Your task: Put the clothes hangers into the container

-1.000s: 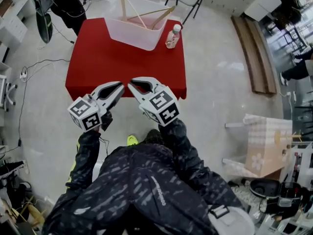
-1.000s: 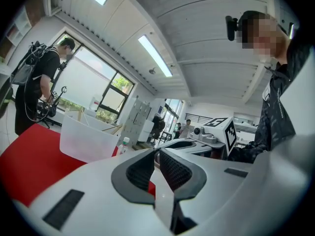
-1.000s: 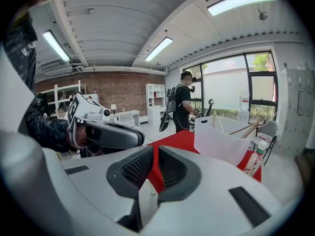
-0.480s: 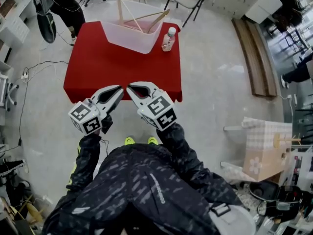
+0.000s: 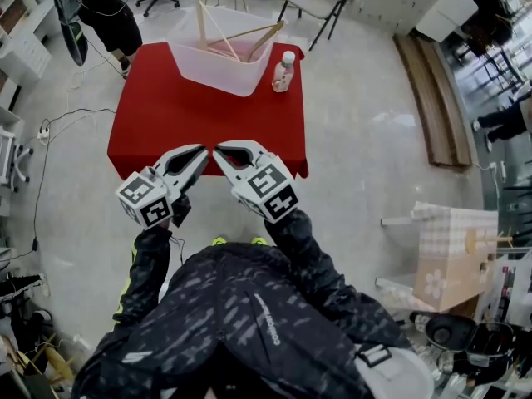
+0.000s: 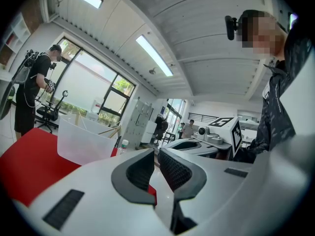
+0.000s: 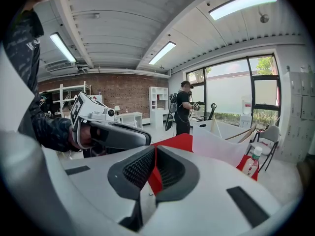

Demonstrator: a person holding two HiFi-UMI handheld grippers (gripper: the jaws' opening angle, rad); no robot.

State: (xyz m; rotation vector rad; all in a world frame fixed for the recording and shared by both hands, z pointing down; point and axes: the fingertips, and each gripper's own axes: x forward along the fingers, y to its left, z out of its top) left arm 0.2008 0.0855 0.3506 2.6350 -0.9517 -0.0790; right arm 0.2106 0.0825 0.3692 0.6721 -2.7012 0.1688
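Red table (image 5: 183,123) upper centre of head view, pale floor around. I see no hanger left on cloth and judge task near done, so best hold back, clear of table edge. Left gripper (image 5: 203,153) jaws narrowly apart, empty; right gripper (image 5: 223,151) pressed together, empty. Clothes hangers (image 5: 237,36) — pale wooden bars, crossed, leaning inside translucent container (image 5: 220,65) at table's top edge, bottle (image 5: 283,71) just beside.

The worktop (image 5: 158,135) is covered in red cloth (image 5: 199,110), matt and smooth. The container (image 5: 218,65) is milky, translucent plastic; the hangers (image 5: 266,35) in it look like bare pale wood. The bottle (image 5: 283,71) is clear plastic. The left gripper (image 6: 156,154) and right gripper (image 7: 155,151) have smooth pale-grey plastic shells (dark ribbed pads line the jaws). The floor (image 5: 357,140) is glossy.
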